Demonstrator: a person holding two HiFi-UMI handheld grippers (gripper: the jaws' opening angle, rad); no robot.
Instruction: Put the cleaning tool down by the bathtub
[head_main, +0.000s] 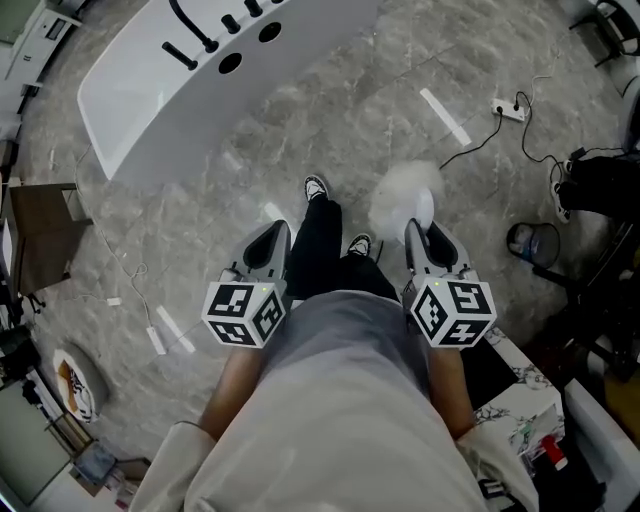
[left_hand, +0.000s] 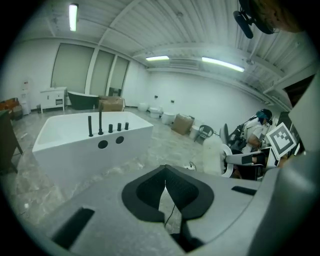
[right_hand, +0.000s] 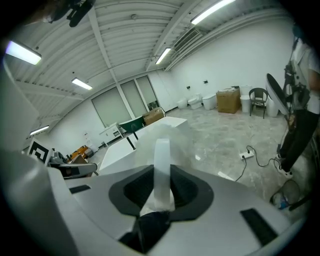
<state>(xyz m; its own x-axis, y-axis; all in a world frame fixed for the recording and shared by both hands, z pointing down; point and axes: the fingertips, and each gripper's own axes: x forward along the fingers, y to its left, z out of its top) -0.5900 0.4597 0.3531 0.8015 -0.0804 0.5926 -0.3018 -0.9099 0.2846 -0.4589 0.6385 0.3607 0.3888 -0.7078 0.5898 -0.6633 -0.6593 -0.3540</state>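
A white freestanding bathtub (head_main: 180, 90) with black taps stands on the marble floor ahead and to the left; it also shows in the left gripper view (left_hand: 75, 150) and partly behind the fluff in the right gripper view (right_hand: 117, 147). My right gripper (head_main: 416, 232) (right_hand: 161, 187) is shut on the white handle of the cleaning tool (head_main: 405, 195) (right_hand: 161, 160), a fluffy white duster held at waist height, well short of the tub. The duster (left_hand: 215, 155) also shows in the left gripper view. My left gripper (head_main: 274, 235) (left_hand: 165, 184) is shut with nothing in it.
My shoes (head_main: 317, 187) point toward the tub. A power strip (head_main: 508, 108) with a black cable lies at the right. A round bucket (head_main: 530, 243) and black equipment (head_main: 600, 185) sit at the far right. A brown board (head_main: 40, 235) stands at the left.
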